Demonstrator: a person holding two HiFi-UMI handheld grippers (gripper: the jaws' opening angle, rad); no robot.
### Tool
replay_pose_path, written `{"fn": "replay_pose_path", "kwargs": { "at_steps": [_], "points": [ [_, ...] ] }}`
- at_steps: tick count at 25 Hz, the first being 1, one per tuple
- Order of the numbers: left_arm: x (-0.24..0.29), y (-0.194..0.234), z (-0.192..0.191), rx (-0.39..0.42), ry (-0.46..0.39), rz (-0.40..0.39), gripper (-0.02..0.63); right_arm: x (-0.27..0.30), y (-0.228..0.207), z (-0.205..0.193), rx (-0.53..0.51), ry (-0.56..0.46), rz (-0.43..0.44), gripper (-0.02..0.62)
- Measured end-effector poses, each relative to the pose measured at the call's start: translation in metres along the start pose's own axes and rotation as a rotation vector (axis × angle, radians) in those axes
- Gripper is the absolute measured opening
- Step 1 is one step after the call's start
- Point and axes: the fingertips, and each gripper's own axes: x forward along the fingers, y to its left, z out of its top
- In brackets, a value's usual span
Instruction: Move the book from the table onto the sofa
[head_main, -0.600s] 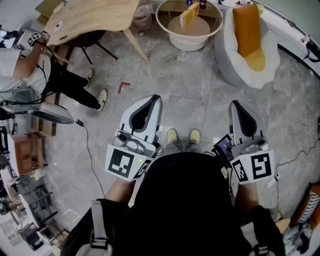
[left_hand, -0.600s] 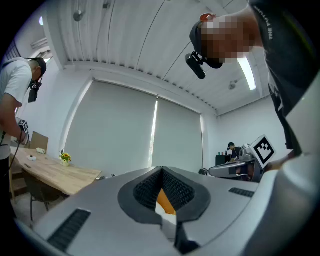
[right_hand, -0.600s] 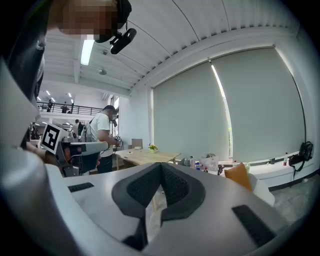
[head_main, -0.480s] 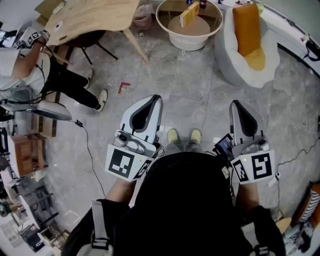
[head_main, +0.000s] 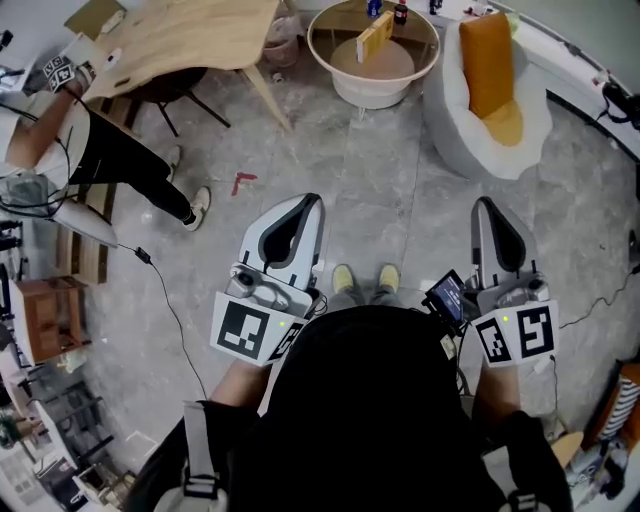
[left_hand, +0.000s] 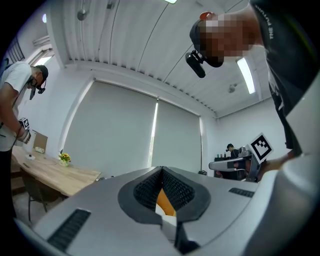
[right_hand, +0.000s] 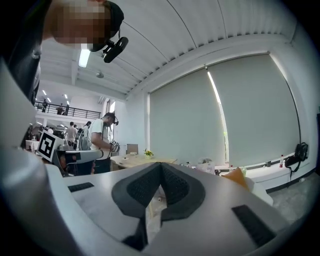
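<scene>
Item: left gripper (head_main: 308, 200). Jaws together with nothing between them, held level in front of us. We judge it is carried closed because nothing is within reach yet.

Item: book (head_main: 375, 34). Well ahead of the left gripper and off to its right, standing on edge on the round white surface (head_main: 372, 95). Upright like this, it should offer a free edge to pinch.

Item: sofa (head_main: 490, 135). White, with an orange cushion (head_main: 484, 50), just beside that surface and straight ahead of the right gripper.

Item: right gripper (head_main: 487, 205). Jaws likewise together and empty, parallel to the left. The book is not yet approached.
</scene>
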Motion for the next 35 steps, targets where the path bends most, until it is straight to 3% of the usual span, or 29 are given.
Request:
{"fn": "replay_pose_path", "kwargs": {
  "at_steps": [24, 35],
  "points": [
    [-0.049, 0.075, 0.003, -0.007, -0.023, -0.025, 0.003, 0.045, 0.095, -0.007, -0.098, 0.017, -0.012, 0.009],
    [-0.050, 0.079, 0.009, -0.006, -0.058, -0.025, 0.003, 0.046, 0.096, -0.001, -0.147, 0.014, -0.027, 0.009]
  ]
}}
